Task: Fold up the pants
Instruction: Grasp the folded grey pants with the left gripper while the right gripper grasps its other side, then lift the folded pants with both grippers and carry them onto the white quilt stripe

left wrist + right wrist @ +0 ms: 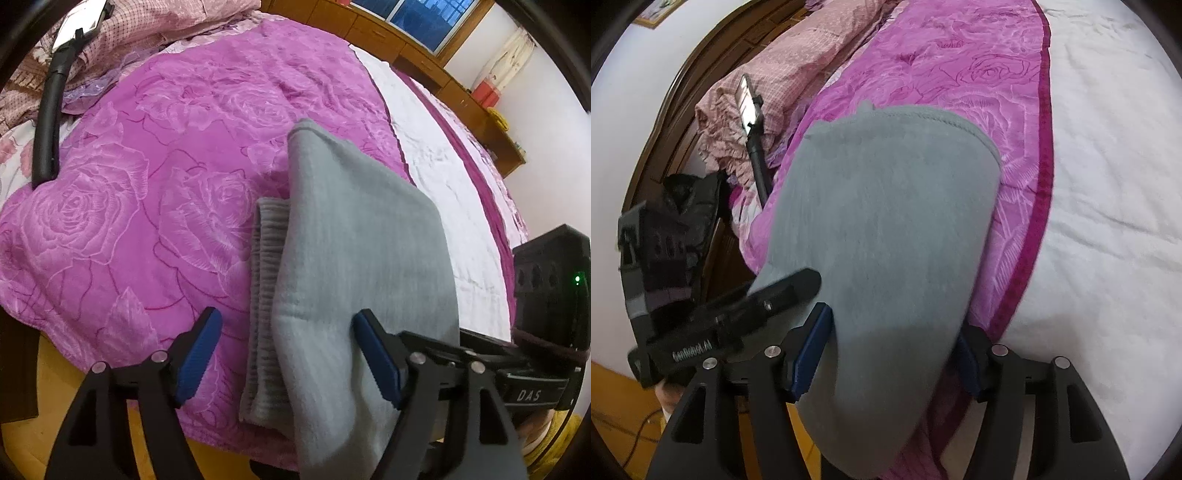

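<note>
The grey pants (354,258) lie folded into a long strip on the pink rose bedspread (147,184), with the ribbed waistband (264,295) along their left side and the near end hanging over the bed edge. My left gripper (288,354) is open, its blue pads either side of the pants' near end. The pants also show in the right wrist view (886,240). My right gripper (894,354) is open around the same near end. The left gripper's body (701,317) shows at the left there, and the right gripper's body (546,295) at the right of the left wrist view.
A phone on a black selfie stick (48,122) lies at the far left of the bed, by a checked pink quilt (783,74). A white sheet (1108,184) covers the right side. A wooden headboard (672,122) and a wooden cabinet (424,51) stand beyond the bed. Yellow floor (55,406) is below.
</note>
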A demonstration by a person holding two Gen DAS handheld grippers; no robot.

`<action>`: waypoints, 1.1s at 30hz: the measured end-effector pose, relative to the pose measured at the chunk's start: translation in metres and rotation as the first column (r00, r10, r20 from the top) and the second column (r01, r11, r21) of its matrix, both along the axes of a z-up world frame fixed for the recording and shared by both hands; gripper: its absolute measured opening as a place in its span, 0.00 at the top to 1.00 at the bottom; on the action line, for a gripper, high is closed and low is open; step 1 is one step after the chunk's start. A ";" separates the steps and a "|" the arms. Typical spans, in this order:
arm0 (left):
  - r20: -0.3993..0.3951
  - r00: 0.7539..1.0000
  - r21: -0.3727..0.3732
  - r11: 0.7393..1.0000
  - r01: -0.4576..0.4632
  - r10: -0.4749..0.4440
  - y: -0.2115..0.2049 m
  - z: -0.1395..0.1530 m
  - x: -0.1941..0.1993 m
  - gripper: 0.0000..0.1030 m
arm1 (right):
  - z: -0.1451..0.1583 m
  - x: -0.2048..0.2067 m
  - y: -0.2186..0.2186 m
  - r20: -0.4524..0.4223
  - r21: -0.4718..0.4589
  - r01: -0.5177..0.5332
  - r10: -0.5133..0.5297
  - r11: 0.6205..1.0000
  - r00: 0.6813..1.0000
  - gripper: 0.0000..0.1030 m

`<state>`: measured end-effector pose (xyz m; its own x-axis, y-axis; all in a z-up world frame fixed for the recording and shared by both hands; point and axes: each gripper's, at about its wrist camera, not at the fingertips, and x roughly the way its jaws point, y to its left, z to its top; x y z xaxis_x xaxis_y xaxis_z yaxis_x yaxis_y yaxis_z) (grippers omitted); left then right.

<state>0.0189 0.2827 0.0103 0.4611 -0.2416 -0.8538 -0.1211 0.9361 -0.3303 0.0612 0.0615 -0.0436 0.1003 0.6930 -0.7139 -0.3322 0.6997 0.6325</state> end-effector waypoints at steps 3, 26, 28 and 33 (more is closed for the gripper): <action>0.022 0.999 -0.026 0.999 0.026 -0.026 -0.004 0.000 0.002 0.35 | 0.000 0.001 0.005 0.020 -0.005 0.015 -0.014 1.000 1.000 0.44; 0.139 0.989 -0.125 0.990 0.060 -0.042 -0.090 0.060 -0.023 0.53 | 0.091 -0.029 -0.078 0.239 -0.060 -0.040 0.053 0.997 0.969 0.75; 0.141 0.989 -0.137 0.988 0.072 -0.052 -0.108 0.066 -0.018 0.53 | 0.099 -0.028 -0.091 0.260 -0.087 -0.041 0.062 0.995 0.964 0.75; 0.170 0.980 -0.132 0.983 0.125 -0.102 -0.154 0.088 0.001 0.53 | 0.120 -0.015 -0.140 0.262 -0.093 0.010 0.015 0.996 0.965 0.75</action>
<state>0.0198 0.1288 0.0981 0.5528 -0.4134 -0.7236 0.0490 0.8829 -0.4669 0.0467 -0.0789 0.0761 0.2905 0.6254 -0.7242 -0.4794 0.7501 0.4554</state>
